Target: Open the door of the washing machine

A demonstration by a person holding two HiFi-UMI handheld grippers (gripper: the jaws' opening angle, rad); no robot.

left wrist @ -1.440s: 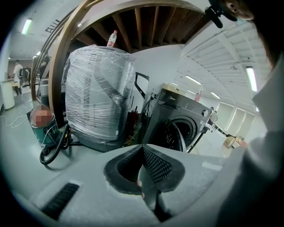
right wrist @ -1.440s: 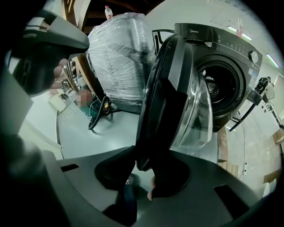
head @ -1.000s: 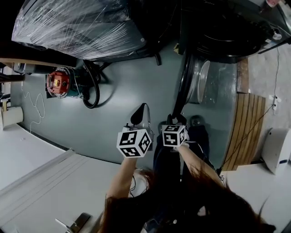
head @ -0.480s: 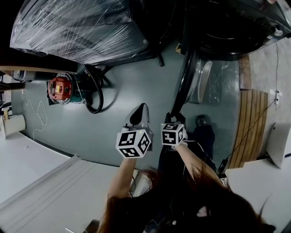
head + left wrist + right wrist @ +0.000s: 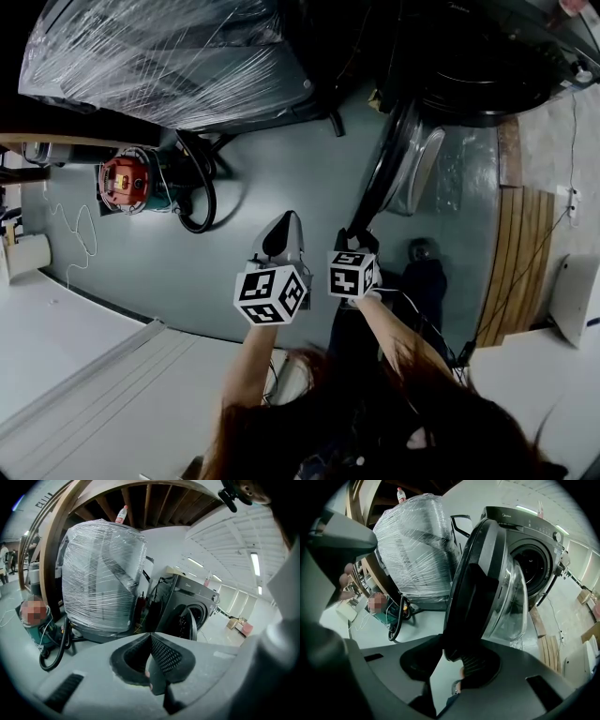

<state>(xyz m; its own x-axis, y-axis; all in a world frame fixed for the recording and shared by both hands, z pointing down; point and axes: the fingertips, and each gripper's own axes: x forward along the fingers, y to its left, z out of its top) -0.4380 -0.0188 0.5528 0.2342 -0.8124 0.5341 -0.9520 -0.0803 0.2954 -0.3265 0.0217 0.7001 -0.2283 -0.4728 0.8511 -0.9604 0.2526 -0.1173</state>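
Door [image 5: 382, 173] ajar | right gripper [image 5: 454, 658] seemingly clamps its rim | left gripper [image 5: 151, 644] closed, empty | wrapped appliance [image 5: 159, 56], vacuum [image 5: 122, 178] nearby

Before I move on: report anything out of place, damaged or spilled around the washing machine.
Nothing spilled or broken. The washing machine's door stands wide open, as intended. Only oddities: a bottle perched atop the plastic-wrapped appliance, and a vacuum cleaner with its hose looped on the floor beside it.

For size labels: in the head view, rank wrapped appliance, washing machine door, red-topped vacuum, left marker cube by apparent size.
1. wrapped appliance
2. washing machine door
3. red-topped vacuum and left marker cube look alike; the cube is nearer, so unranked.
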